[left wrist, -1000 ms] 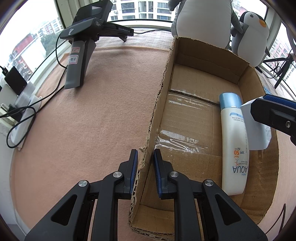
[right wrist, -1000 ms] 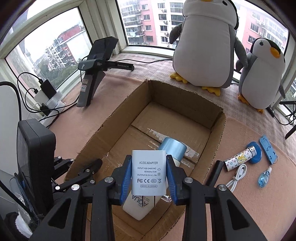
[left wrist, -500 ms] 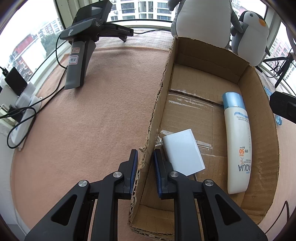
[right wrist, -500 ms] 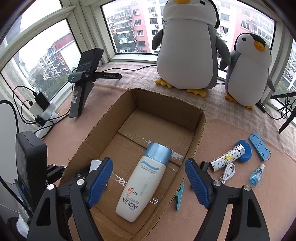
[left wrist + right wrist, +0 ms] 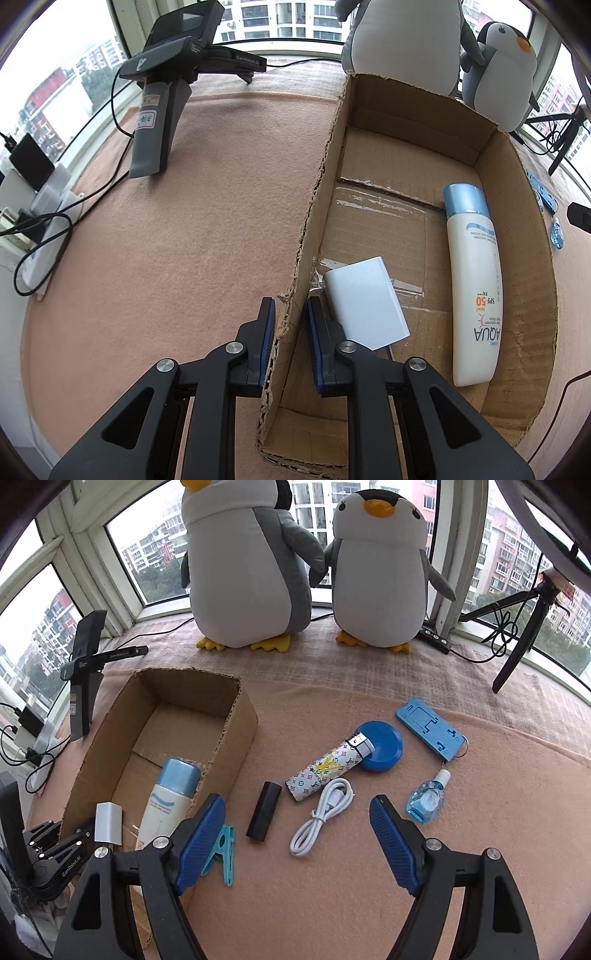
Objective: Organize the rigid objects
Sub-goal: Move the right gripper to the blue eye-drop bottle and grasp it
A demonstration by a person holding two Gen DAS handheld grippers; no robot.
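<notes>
My left gripper (image 5: 290, 334) is shut on the left wall of the cardboard box (image 5: 314, 229); the box also shows in the right wrist view (image 5: 236, 716). Inside lie a white power adapter (image 5: 365, 302) and a white sunscreen bottle with a blue cap (image 5: 471, 280). My right gripper (image 5: 295, 834) is open and empty above the mat, over a white cable (image 5: 321, 821). Near it lie a black cylinder (image 5: 264, 814), a patterned tube (image 5: 328, 770), a teal clip (image 5: 223, 853), a blue disc (image 5: 382, 746), a blue phone stand (image 5: 430, 733) and a small blue bottle (image 5: 424, 803).
Two plush penguins (image 5: 243, 561) (image 5: 376, 572) stand at the back by the window. A spare gripper on a stand (image 5: 166, 107) sits at the left. Chargers and cables (image 5: 33, 206) lie at the left edge. A tripod leg (image 5: 517, 653) is at the back right.
My right gripper opened and dropped the white adapter into the box, then swung right to hover over the loose items on the mat. The left gripper stayed on the box wall.
</notes>
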